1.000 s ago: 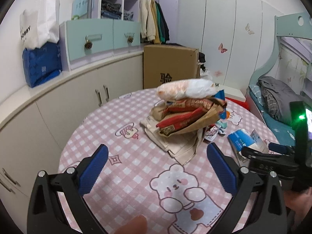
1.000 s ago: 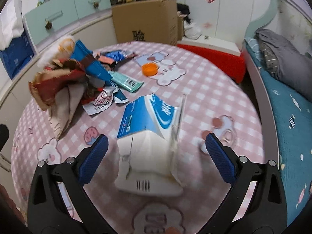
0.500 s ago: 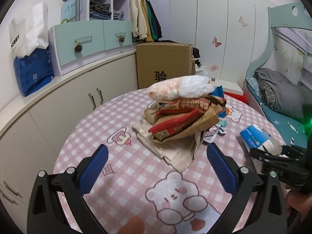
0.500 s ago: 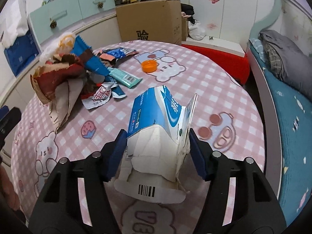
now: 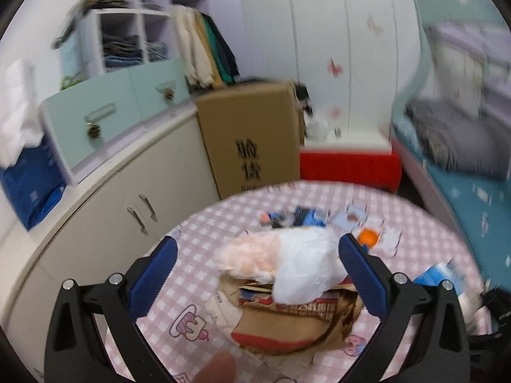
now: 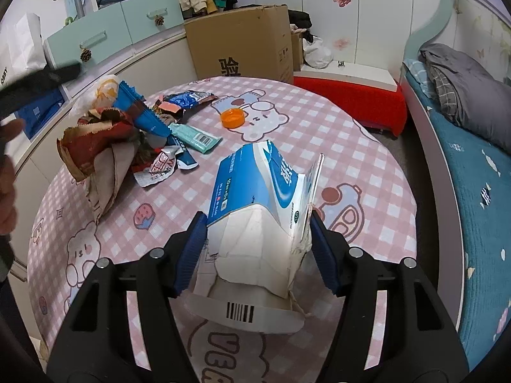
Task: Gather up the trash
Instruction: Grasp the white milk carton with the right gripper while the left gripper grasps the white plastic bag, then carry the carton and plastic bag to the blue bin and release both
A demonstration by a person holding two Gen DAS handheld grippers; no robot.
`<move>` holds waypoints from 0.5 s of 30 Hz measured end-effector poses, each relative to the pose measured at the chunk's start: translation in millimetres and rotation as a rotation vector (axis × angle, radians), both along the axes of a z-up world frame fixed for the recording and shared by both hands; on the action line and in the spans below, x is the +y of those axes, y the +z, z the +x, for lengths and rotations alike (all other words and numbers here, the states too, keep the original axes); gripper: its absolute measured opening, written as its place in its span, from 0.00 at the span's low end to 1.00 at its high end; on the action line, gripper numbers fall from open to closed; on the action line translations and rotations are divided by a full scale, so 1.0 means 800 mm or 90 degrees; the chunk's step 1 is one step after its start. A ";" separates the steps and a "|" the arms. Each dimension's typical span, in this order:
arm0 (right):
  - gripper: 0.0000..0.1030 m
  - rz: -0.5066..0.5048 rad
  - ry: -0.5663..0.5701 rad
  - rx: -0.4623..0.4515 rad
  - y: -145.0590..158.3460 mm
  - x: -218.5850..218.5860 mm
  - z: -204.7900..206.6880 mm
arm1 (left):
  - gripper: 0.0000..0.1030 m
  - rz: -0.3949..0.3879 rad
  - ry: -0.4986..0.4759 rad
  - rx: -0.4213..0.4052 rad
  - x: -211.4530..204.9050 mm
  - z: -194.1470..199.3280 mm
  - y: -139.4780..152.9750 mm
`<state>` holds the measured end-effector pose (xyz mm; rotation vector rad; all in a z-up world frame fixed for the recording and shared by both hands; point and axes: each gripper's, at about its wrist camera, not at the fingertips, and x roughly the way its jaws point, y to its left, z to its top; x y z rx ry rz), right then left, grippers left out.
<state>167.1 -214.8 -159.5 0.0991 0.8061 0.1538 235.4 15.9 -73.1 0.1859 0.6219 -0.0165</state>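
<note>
On the pink checked round table (image 6: 351, 134), my right gripper (image 6: 257, 220) is shut on a torn blue and white carton (image 6: 255, 185), a pad pressing each side. In the left wrist view the same carton (image 5: 437, 271) shows at the right. My left gripper (image 5: 255, 242) hangs open over a trash pile, where a white and orange plastic bag (image 5: 303, 265) lies on crumpled brown and red paper bags (image 5: 287, 325). From the right wrist that pile (image 6: 99, 140) sits at the table's left. Snack wrappers (image 6: 188, 99) and an orange cap (image 6: 233, 117) lie beyond it.
A large cardboard box (image 6: 242, 44) stands behind the table, next to a curved cream cabinet (image 5: 111, 191) with teal drawers. A red bench (image 6: 351, 95) and a bed (image 6: 472, 159) with a grey blanket bound the right side. A hand (image 6: 6, 172) shows at the far left.
My right gripper went from wide open around the carton to shut on it. My left gripper moved forward over the pile, which now sits right below its fingers.
</note>
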 end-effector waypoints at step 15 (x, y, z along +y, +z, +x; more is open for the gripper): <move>0.61 0.002 0.008 -0.002 -0.001 0.002 -0.007 | 0.26 -0.113 -0.067 0.070 0.016 0.010 -0.061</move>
